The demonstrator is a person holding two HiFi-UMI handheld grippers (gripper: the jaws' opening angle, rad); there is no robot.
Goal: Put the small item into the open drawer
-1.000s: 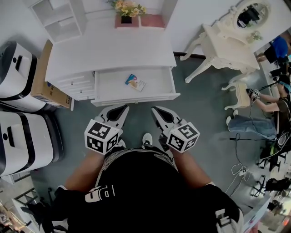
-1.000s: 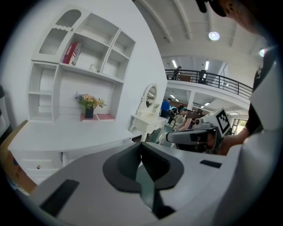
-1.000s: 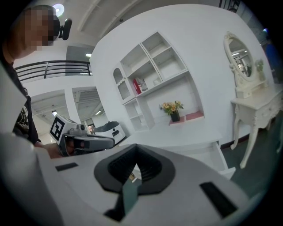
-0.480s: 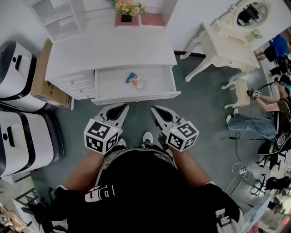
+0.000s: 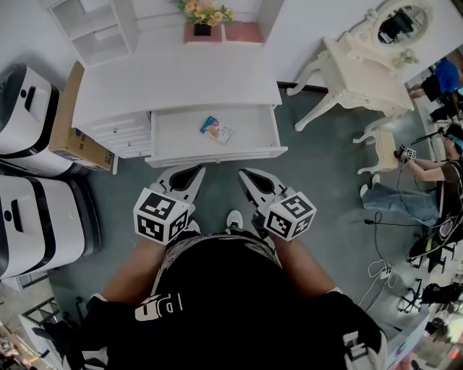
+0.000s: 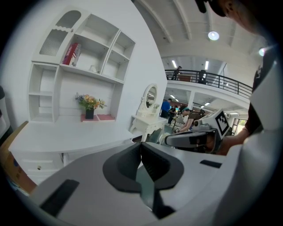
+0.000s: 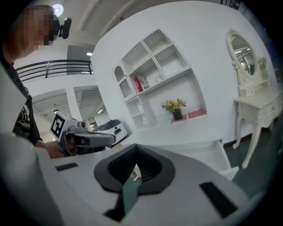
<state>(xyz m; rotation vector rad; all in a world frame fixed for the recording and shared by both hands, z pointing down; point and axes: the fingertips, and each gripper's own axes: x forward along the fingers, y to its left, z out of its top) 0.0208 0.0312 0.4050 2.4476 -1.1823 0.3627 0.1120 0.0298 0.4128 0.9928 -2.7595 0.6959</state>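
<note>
A white desk [image 5: 173, 79] stands against the wall with its wide white drawer [image 5: 217, 155] pulled out at the front edge, right of a stack of small shut drawers. The small flat packet, blue and white with a bit of yellow [image 5: 215, 130], lies on the drawer's floor about midway between its left and right walls and a little nearer the back. It is clear of both grippers. The left gripper [image 5: 182, 173] hangs just in front of the drawer's front edge toward its left end. Its own view shows the jaws [image 6: 141, 148] pressed together with nothing between them. The right gripper [image 5: 259, 179] hangs beside it, before the drawer's right half, and its jaws [image 7: 135, 167] are likewise closed and hold nothing. At the back edge of the desk a dark vase of pale flowers [image 5: 205, 13] stands on a pink tray. A brown cardboard box [image 5: 69, 123] leans at the desk's left side.
</note>
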